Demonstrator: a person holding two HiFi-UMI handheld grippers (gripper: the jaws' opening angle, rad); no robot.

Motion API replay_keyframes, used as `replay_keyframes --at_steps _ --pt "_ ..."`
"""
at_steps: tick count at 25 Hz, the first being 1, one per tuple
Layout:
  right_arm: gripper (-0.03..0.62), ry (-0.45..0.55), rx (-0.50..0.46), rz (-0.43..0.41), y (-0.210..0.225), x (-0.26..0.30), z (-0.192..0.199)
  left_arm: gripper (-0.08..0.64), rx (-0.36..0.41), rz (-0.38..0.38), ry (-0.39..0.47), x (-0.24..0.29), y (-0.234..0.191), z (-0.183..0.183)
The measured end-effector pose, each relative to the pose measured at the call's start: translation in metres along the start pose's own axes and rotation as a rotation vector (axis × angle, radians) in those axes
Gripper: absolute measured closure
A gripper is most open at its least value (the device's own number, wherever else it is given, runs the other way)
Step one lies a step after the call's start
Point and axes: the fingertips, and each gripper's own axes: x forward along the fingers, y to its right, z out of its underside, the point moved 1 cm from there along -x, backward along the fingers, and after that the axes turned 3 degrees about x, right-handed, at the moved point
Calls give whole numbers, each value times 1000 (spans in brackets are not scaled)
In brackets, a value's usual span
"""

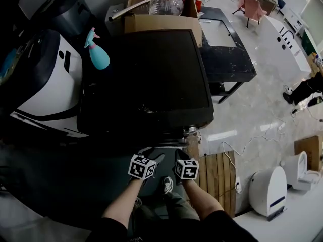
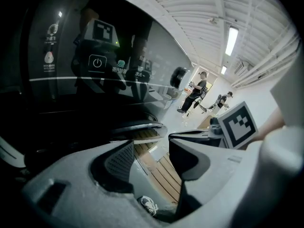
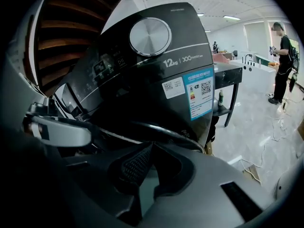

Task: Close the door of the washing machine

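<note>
1. Left gripper (image 2: 151, 158): jaws are spread apart and nothing is held between them; a shoe (image 2: 147, 205) and a wooden pallet (image 2: 167, 174) are seen through the gap
2. Right gripper (image 3: 150, 149): jaws are pressed together at the tips and nothing is pinched
3. Both grippers are held side by side, close together, low against the front of the black washing machine (image 1: 151, 79)
4. The door is found on the machine's front; its curved rim (image 3: 166, 131) is seen just ahead of the right jaws. Contact cannot be told, nor whether it is latched
5. Above the door, a round silver knob (image 3: 150, 37) and a blue label (image 3: 200, 97) are seen on the front panel
6. A teal spray bottle (image 1: 96, 52) is stood at the top's left edge, beside a white appliance (image 1: 53, 84)
7. A cardboard box (image 1: 161, 20) is placed behind the machine, with a black table (image 1: 227, 59) to its right
8. A person (image 3: 285, 63) is seen standing well away on the pale floor
</note>
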Motion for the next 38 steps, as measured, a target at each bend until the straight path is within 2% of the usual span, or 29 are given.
replay_keyframes --at_steps 5,7,9,12,15,17,21,27,34,38 --pt "591 21 12 -2 -8 14 -16 345 -18 3 -6 0 -3 -1" --pt "592 34 7 2 -8 15 -19 350 -21 -23 -2 -3 -8 1" --pt "591 34 4 1 -7 16 -20 420 -32 -87 16 -12 -19 7" --pt "591 21 -7 -4 -8 16 -22 535 -80 -237 56 -33 -46 19" --pt "591 10 -25 -13 -9 16 -24 554 -131 -368 99 -53 -73 28" --pt "591 18 -21 -12 -9 17 -24 554 -142 -411 119 -59 -83 31" --pt "591 35 3 2 -10 18 -24 554 -127 -436 131 -57 -96 32" --pt "590 33 14 20 -8 21 -24 554 -160 -434 143 -48 -109 33" --pt "591 48 -44 12 -7 28 -28 554 -128 -415 124 -43 -112 32" --pt "591 45 -82 7 -7 29 -30 552 -149 -429 140 -43 -113 31"
